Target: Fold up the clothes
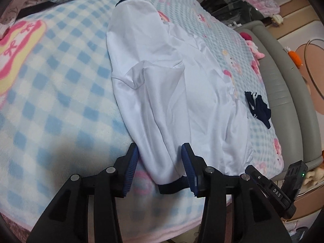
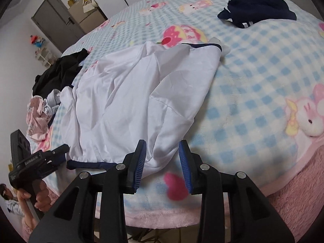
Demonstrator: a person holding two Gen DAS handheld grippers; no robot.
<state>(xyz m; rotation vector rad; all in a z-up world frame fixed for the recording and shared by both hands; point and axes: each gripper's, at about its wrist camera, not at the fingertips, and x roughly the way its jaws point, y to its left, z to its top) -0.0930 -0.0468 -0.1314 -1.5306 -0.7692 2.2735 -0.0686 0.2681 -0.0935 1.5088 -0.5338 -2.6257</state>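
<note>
A white shirt [image 1: 172, 91] with navy trim lies rumpled and partly folded over on a blue checked blanket [image 1: 60, 81]. In the left wrist view its near end with a navy cuff sits between the blue pads of my left gripper [image 1: 160, 158], which stands open; the pads do not press on the cloth. In the right wrist view the same shirt [image 2: 131, 91] reaches with one corner between the jaws of my right gripper [image 2: 163, 159], also open, with the cloth close to the left pad. A hand holds the left gripper [image 2: 22, 162] at the far left.
A small navy garment [image 2: 257, 10] lies on the blanket [image 2: 253, 81] beyond the shirt. A black garment [image 2: 58, 73] and pink and grey clothes [image 2: 38, 111] are piled at the left. A grey bed frame [image 1: 283, 93] borders the bed. The right gripper's body [image 1: 279, 184] shows low right.
</note>
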